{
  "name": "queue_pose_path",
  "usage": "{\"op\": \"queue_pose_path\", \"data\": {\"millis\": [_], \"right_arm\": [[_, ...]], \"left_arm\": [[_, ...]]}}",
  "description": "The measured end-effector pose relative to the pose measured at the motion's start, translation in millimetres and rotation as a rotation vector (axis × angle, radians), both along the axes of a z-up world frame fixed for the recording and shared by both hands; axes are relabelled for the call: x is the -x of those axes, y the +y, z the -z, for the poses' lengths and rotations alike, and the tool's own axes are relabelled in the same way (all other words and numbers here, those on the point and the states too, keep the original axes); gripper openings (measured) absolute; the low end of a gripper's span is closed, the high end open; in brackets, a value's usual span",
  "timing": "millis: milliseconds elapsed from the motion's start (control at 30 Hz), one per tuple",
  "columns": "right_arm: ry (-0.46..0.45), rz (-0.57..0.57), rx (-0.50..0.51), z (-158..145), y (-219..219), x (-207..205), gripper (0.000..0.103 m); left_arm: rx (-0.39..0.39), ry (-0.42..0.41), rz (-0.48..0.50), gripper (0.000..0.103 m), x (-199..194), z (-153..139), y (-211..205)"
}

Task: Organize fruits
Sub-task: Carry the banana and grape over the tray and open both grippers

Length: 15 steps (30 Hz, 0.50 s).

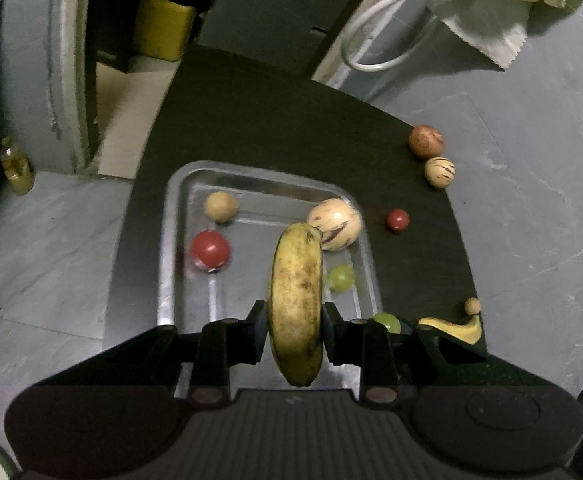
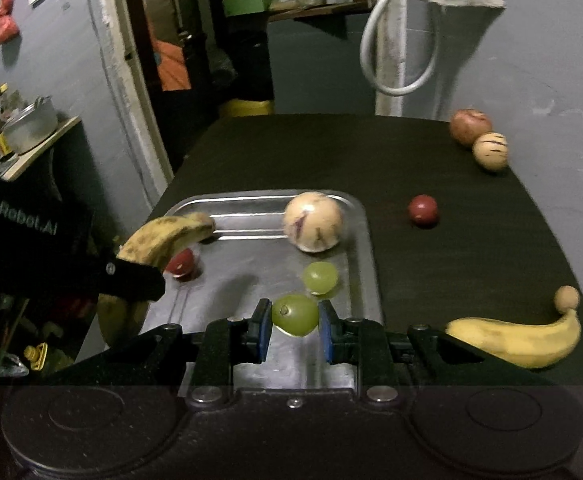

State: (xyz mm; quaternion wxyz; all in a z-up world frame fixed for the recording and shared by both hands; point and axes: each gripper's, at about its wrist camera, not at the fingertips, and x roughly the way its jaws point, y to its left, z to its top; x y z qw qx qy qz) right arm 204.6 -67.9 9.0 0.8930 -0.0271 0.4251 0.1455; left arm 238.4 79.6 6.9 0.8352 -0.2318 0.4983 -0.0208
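**Q:** ok so what's the fruit count on your end?

**A:** Two bananas. My left claw [image 1: 295, 322] is clamped on a spotty banana [image 1: 296, 304], held above the metal tray [image 1: 167, 240]; it's yellow going brown, with lots of dark freckles. The other banana [image 2: 519, 340] lies on the dark counter [image 2: 451, 248] to the right of the tray, cleaner yellow. Two green grapes: my right claw [image 2: 295, 330] has one grape [image 2: 294, 315] pinched between its blue pads over the tray, and the second grape [image 2: 320, 277] sits in the tray.

**Q:** and the round stuff?

**A:** In the tray there's a big cream melon with purple streaks [image 1: 334, 223], a red fruit [image 1: 210, 251] and a tan ball [image 1: 221, 207]. Out on the counter there's a small red one [image 2: 422, 210], a reddish apple [image 2: 470, 127] touching a small striped melon [image 2: 490, 151], plus a little tan ball [image 2: 566, 299] at the loose banana's tip.
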Motion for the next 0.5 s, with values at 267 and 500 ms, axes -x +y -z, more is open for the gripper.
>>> {"op": "queue_pose_path", "data": {"millis": [267,500], "right_arm": [[0.034,-0.046,0.017,20.3,13.3,-6.5,0.026],[0.046,-0.070,0.026,31.0,18.4,-12.8,0.026]], "left_arm": [[-0.019,0.057,-0.057,0.031,14.8,23.2,17.8],[-0.050,0.073,-0.065,0.031,18.4,41.1,16.5]]}}
